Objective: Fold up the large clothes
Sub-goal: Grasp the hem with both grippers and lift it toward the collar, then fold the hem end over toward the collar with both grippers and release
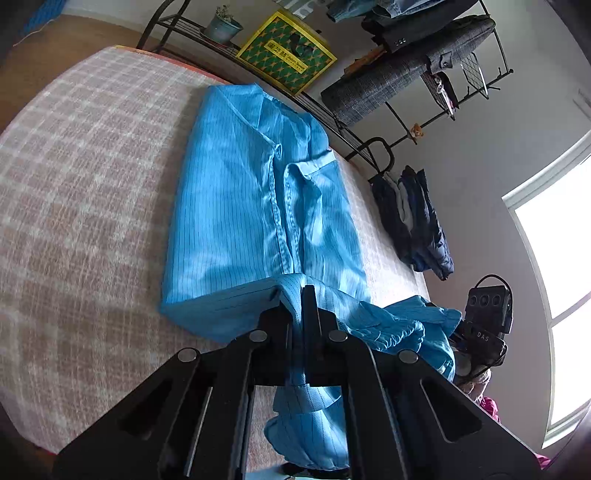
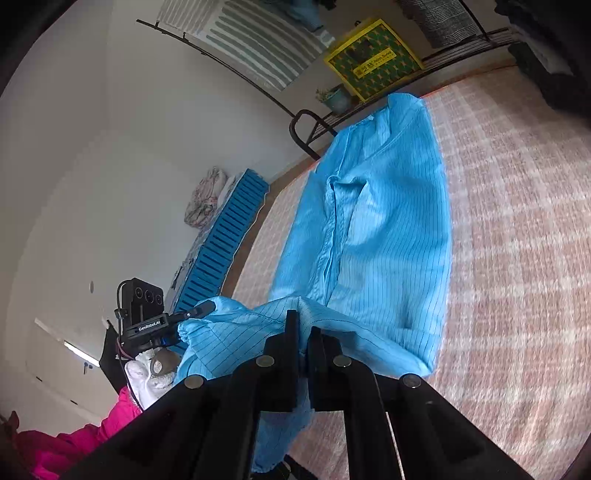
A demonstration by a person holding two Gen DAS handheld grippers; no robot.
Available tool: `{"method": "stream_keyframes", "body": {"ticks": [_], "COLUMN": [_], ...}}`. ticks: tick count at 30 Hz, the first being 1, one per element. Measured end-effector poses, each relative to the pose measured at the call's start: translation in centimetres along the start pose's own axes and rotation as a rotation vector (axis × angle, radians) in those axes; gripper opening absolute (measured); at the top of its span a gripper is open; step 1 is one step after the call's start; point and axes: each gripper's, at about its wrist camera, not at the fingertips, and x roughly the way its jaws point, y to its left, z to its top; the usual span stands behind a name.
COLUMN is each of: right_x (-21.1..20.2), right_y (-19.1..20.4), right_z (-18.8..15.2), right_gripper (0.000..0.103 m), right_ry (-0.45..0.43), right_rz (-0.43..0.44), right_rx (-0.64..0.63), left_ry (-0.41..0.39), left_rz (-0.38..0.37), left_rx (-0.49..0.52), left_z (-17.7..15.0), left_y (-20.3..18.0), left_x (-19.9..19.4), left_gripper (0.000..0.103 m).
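A large blue pinstriped garment [image 1: 255,206] lies lengthwise on the checked pink-and-white bed cover [image 1: 85,192], sides folded in, collar at the far end. My left gripper [image 1: 297,295] is shut on the garment's near hem and holds it lifted off the bed. My right gripper [image 2: 301,325] is shut on the same near hem of the garment [image 2: 388,229], also lifted. The hem cloth bunches and sags between the two grippers. The right gripper shows in the left wrist view [image 1: 484,325], and the left gripper shows in the right wrist view [image 2: 147,321].
A black metal rack [image 1: 332,110] with a yellow-green box [image 1: 288,55], a potted plant [image 1: 221,26] and folded grey clothes stands beyond the bed. Dark clothes [image 1: 417,221] hang by the wall. A blue slatted crate [image 2: 225,236] and pink cloth [image 2: 81,439] lie beside the bed.
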Motion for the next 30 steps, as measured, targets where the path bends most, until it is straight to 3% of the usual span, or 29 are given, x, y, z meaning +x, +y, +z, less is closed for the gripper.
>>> {"method": "stream_keyframes", "body": {"ticks": [9,17,20,21,23,25,30], "right_x": [3.6,5.3,5.8,5.7,5.1,4.0,0.0], "right_y": [-3.8,-5.8,-5.9,-5.9,-5.7,-5.1,-4.1], "right_z": [4.4,5.0,5.2,5.3,5.4,5.5,4.9], "right_gripper": [0.001,0.001,0.009,0.019,0.036,0.038,0.036], "right_ry": [0.008,0.052,0.066,0.070,0.062,0.036,-0.005], "right_rz": [-0.142,-0.207,-0.224,-0.215,-0.196,-0.192,-0.179], "right_rx": [0.033,0.045,0.035,0.040,0.043,0.023,-0.019], "left_ry": [0.018,0.037,0.044,0.051,0.053,0.027,-0.012], "left_rz": [0.062,0.126,0.133,0.131,0.126,0.108,0.100], "left_rx": [-0.096,-0.100,-0.106,-0.107,-0.101,-0.084,-0.051], "left_z": [3.9,4.6,4.9,5.1,5.4,5.6,5.3], "left_y": [3.5,4.7,5.0,5.0,4.8,4.3,3.6], "left_x": [5.2,8.1,8.4,8.5,8.2,7.4,4.5], "left_gripper": [0.001,0.001,0.001,0.002,0.016,0.033,0.036]}}
